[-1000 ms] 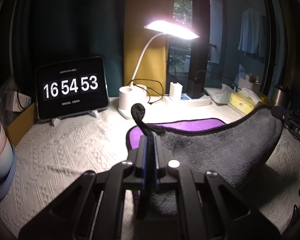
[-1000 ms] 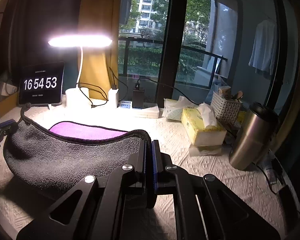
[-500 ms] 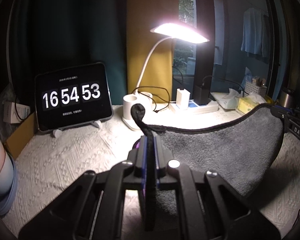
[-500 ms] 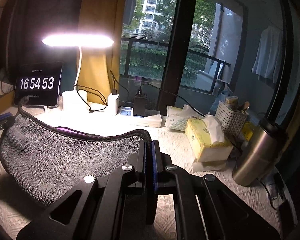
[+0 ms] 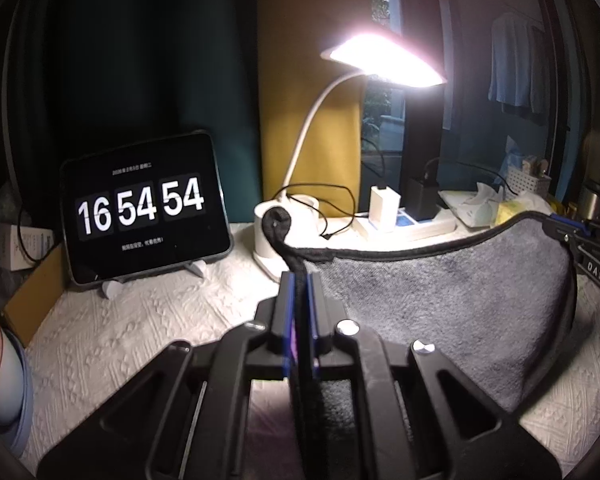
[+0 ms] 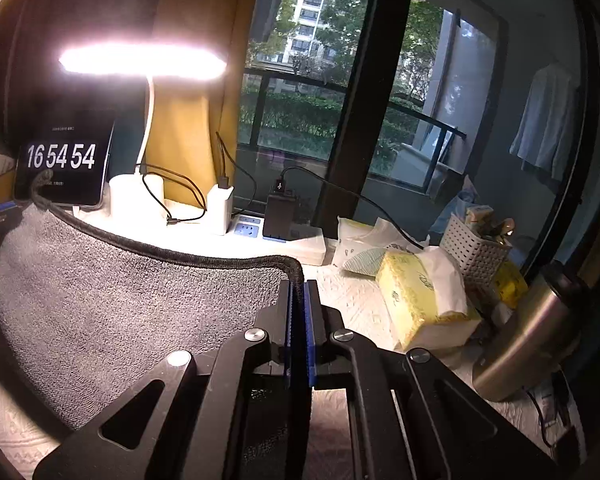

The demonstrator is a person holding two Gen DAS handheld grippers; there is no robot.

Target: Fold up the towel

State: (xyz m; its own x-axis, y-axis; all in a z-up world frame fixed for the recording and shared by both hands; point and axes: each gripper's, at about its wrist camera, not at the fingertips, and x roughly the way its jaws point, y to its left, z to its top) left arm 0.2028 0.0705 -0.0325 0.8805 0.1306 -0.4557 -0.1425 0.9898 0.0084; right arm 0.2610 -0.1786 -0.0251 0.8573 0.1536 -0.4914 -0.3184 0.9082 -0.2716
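Note:
A grey towel [image 5: 440, 312] with a black hem hangs stretched between my two grippers above the white textured tablecloth [image 5: 140, 328]. My left gripper [image 5: 299, 280] is shut on one corner, with the hem loop sticking up past the fingertips. My right gripper [image 6: 297, 288] is shut on the other corner. The towel's grey face [image 6: 120, 300] sags in a curve toward the table. The right gripper also shows at the right edge of the left wrist view [image 5: 572, 240]. The towel's purple side shows only as a sliver between the left jaws.
A tablet clock [image 5: 144, 216] stands at the back left. A lit white desk lamp [image 5: 380, 60], chargers and a power strip [image 6: 256, 228] line the back. A yellow tissue pack [image 6: 420, 300], white basket [image 6: 476, 248] and steel flask [image 6: 532, 336] stand right. A cup [image 5: 0, 380] sits at the left.
Both grippers have lifted the towel and carried it toward the back. The purple inner face, visible a second ago, is now hidden behind the grey side.

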